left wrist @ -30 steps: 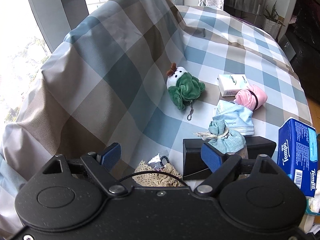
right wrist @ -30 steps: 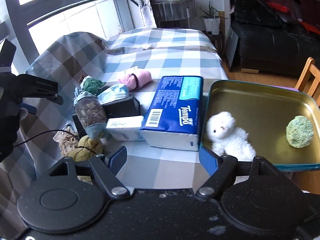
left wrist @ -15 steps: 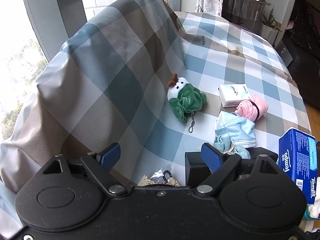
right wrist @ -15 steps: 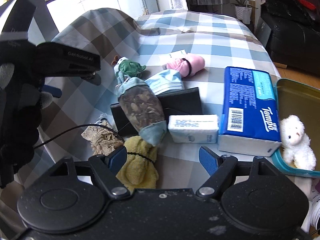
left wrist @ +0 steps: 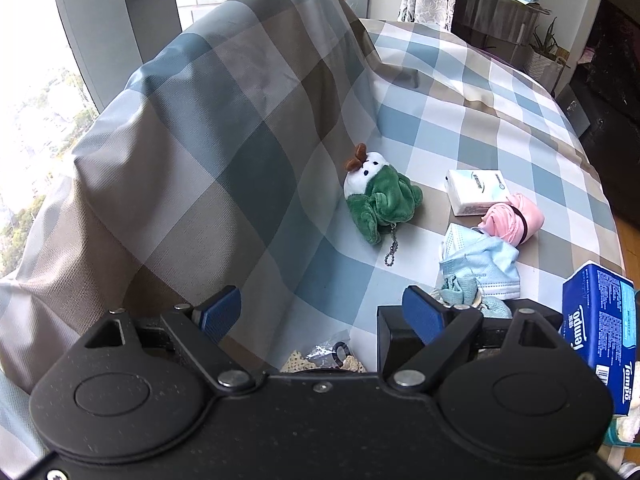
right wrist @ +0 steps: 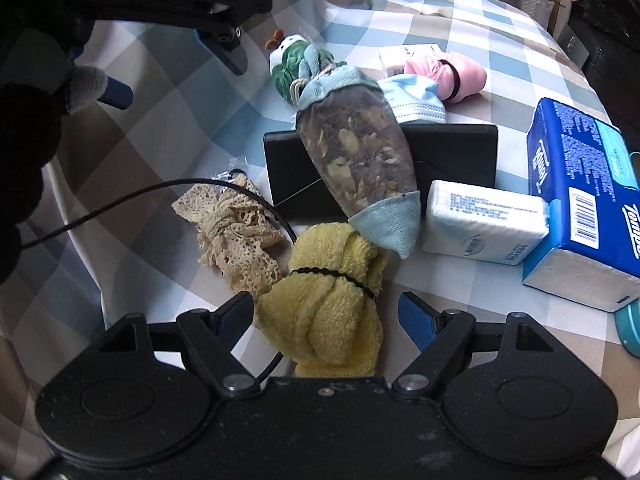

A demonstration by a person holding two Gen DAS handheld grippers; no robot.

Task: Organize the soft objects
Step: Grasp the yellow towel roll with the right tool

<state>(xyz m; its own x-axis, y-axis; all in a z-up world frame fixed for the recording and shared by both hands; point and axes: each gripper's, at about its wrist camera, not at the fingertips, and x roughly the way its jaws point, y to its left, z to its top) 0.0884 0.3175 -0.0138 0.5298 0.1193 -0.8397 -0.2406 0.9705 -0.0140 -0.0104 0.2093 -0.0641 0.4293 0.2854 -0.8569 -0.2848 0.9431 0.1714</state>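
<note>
A yellow towel bundle, tied with a black band, lies between the fingers of my right gripper. That gripper is open and its pads stand clear of the towel. Behind the bundle, a dried-filling sachet leans on a black box. Beige lace cloth lies to the left. Further back are a green plush, a blue face mask and a pink rolled cloth. My left gripper hangs open over the checked cloth with nothing in it.
A white tissue pack and a blue Tempo pack sit right of the box. A teal tray rim shows at the right edge. A second tissue pack lies near the pink roll. A cloth-draped hump rises at left.
My right gripper has swung left and down, away from the tray with the white plush, and now straddles the yellow towel bundle. The left gripper has barely moved.
</note>
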